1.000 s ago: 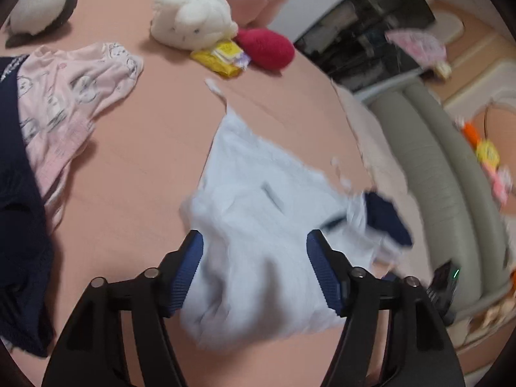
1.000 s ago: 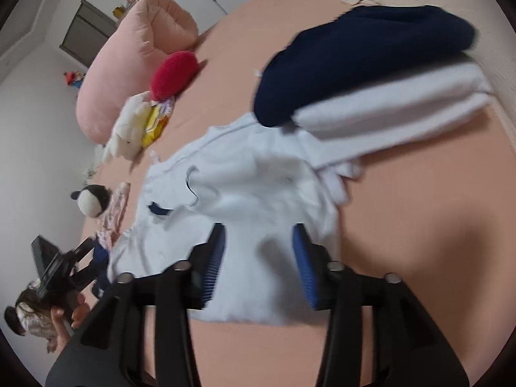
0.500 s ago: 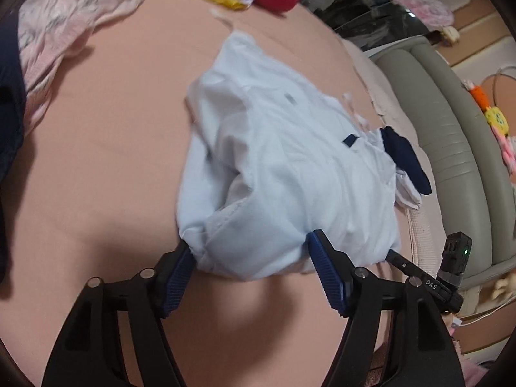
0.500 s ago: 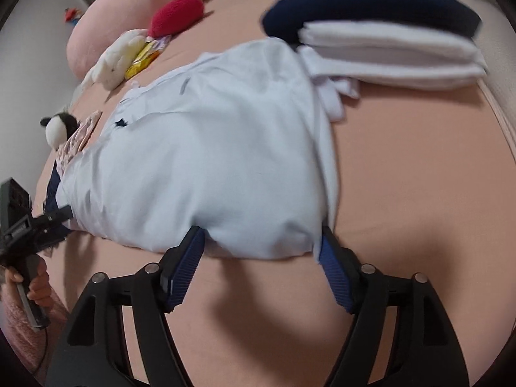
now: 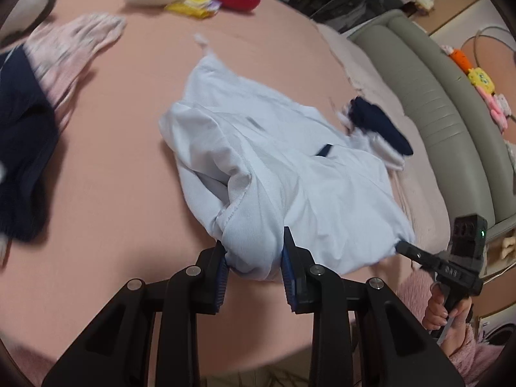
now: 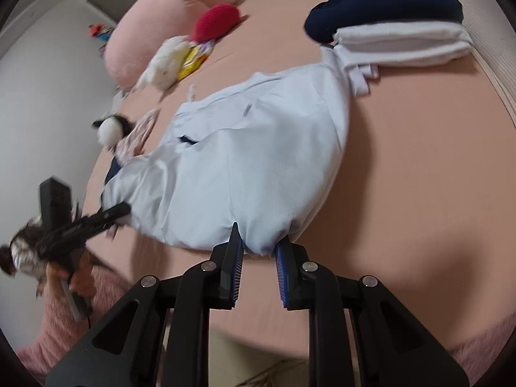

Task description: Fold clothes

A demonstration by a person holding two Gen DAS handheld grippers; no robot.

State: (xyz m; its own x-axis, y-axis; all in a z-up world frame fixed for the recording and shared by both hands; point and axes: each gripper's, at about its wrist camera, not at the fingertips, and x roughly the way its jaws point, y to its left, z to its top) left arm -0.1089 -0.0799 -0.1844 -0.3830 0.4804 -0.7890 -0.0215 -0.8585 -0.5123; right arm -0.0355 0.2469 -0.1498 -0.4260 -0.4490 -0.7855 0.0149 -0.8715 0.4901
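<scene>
With both tongs, left gripper (image 5: 253, 266) and right gripper (image 6: 256, 250), pinched on the pale blue garment (image 5: 274, 174) at the bed's (image 5: 113, 161) near edge, I judge a fold underway; next needs an even carry.

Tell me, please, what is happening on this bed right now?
A person is folding laundry with a handheld gripper in each hand. The left gripper and the right gripper each pinch the near edge of a pale blue garment spread on the bed. It is crumpled and not yet folded. A stack of folded clothes sits beyond it, and a pink garment and a navy one lie off to the left.
</scene>
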